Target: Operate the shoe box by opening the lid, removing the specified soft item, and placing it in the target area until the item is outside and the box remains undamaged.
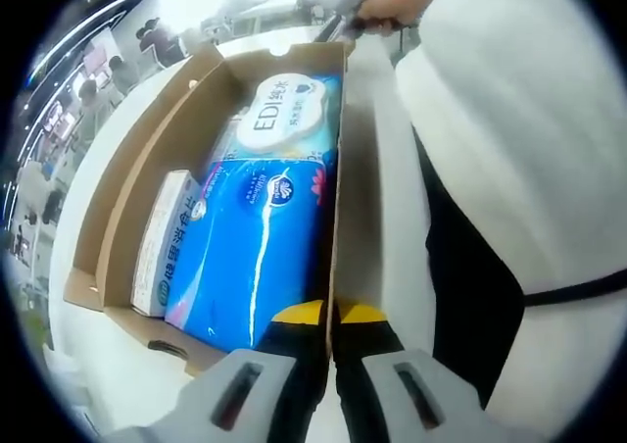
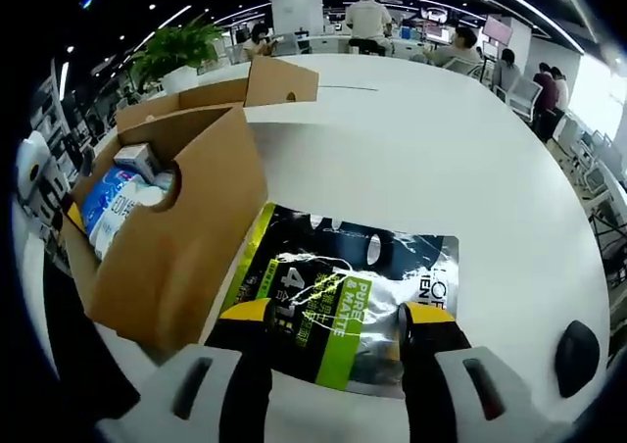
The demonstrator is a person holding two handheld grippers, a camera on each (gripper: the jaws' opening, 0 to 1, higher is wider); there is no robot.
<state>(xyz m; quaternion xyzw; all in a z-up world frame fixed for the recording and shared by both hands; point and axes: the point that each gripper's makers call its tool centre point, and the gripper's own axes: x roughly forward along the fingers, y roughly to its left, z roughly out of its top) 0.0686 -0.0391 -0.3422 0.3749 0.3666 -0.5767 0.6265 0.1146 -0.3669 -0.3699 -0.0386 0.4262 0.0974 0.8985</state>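
Open office, white table (image 2: pixel 411 159); we pinch box wall (image 1: pixel 336 169) with left gripper (image 1: pixel 328 316) to steady it; right gripper (image 2: pixel 333 325) spread around black pouch (image 2: pixel 343 276) beside box

Your left gripper view is bright and somewhat washed out: the white table (image 1: pixel 387 159) and the pale sleeve (image 1: pixel 509 90) at the top right blow out to near white, and the far end of the shoe box (image 1: pixel 211 80) fades into glare. The blue pack (image 1: pixel 260 252) catches soft sheen along its folds. Your right gripper view has more even light from ceiling strips, with reflections on the glossy black pouch (image 2: pixel 348 286) and a shadow beside the box wall. Both views bend strongly at the edges, and the background people look soft.
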